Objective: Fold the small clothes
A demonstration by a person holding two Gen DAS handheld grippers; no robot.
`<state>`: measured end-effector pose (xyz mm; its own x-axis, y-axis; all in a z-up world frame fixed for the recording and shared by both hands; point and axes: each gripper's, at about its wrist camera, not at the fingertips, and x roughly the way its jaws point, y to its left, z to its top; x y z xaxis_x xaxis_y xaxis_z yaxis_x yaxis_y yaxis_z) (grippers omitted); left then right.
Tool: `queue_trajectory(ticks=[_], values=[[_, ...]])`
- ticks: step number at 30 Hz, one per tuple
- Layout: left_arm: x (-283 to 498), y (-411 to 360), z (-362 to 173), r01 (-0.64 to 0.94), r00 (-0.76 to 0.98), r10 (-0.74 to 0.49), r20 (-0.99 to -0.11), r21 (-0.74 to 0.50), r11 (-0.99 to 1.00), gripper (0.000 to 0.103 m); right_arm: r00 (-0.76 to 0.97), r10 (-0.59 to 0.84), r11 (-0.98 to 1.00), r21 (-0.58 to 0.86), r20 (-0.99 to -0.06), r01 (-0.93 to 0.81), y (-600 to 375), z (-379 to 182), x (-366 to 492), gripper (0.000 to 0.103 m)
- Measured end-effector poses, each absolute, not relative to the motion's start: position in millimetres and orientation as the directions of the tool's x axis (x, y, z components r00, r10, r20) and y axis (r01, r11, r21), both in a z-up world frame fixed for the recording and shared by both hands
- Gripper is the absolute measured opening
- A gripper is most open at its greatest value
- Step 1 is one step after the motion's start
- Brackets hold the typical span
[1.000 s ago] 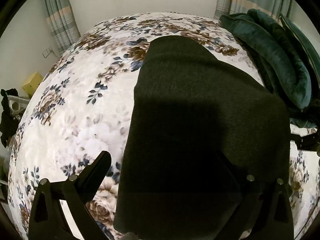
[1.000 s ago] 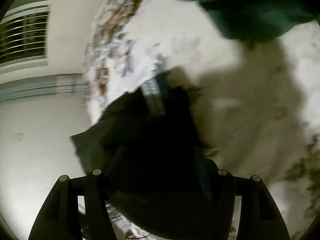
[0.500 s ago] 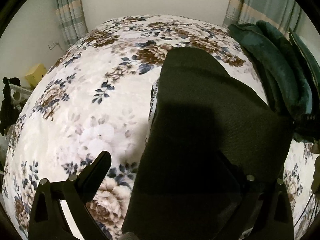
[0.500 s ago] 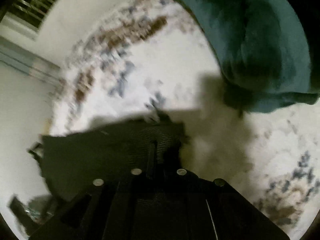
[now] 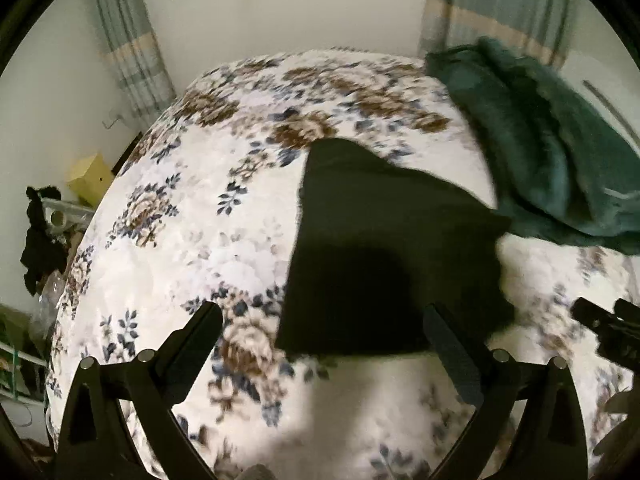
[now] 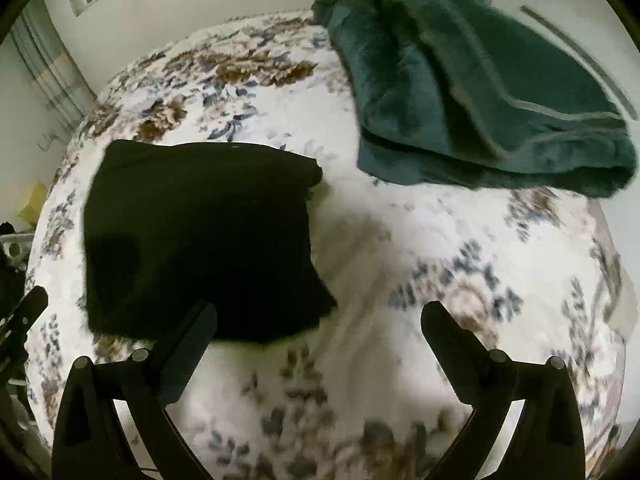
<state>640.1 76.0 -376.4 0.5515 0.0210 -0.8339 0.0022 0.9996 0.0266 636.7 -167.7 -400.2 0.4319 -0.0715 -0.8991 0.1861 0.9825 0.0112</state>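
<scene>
Left wrist view – cloth: dark garment (image 5: 384, 256) lies folded, flat on the flowered bedspread (image 5: 168, 240), at about 12 o'clock from the tool, near bed centre.
Left wrist view – tool: left gripper (image 5: 324, 332) spread wide, nothing btwn the jaws; right finger overlaps the cloth's near edge in the pic, contact can't be told.
Left wrist view – extras: green blanket (image 5: 560, 152) at 2 o'clock, its edge just beside the cloth's far right corner.
Right wrist view – cloth: same dark garment (image 6: 200, 236) at 10 o'clock, a compact rough rectangle, edges a bit uneven.
Right wrist view – tool: right gripper (image 6: 320, 332) with jaws opening, wide apart, only bedspread (image 6: 400, 240) btwn them; cloth not held.
Right wrist view – extras: green blanket (image 6: 480, 92) at 1 o'clock, apart from the cloth.
Progress: fold looks done, both tools let go. Left, prob.: maybe neaten edges; no other small clothes visible on the bed.
</scene>
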Motion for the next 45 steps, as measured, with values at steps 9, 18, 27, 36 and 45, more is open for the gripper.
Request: queue_trajectory(ticks=[9,18,27,36,45], values=[[528.4,59.5,-257.5,0.050,0.611,-0.045,-0.790,-0.019,0.999,0.103,0.572,-0.148,0.982,-0.053,-0.807,0.179,-146.7,-240.6,503.9,0.103],[436.2,62.4,-172.4,0.029,0.654,-0.052,-0.754,-0.044,0.999,0.103,0.673,-0.140,0.988,-0.060,-0.726,0.141,-130.8,-109.2,378.9,0.103],[368.8,63.1,-116.2,0.016,0.733,-0.036,-0.679,-0.035,0.999,0.103,0.737,-0.123,0.992,-0.057,-0.664,0.115,-129.6,-37.0,285.9,0.103],[329.3,52.4,-90.5,0.048,0.771,-0.060,-0.634,-0.036,0.998,0.103,0.767,-0.103,0.994,-0.049,-0.633,0.094,-132.9,-4.9,239.3,0.103],[308.0,46.5,-81.3,0.053,0.790,-0.063,-0.609,-0.034,0.998,0.103,0.776,-0.103,0.994,-0.046,-0.622,0.095,-135.2,5.1,220.5,0.103]])
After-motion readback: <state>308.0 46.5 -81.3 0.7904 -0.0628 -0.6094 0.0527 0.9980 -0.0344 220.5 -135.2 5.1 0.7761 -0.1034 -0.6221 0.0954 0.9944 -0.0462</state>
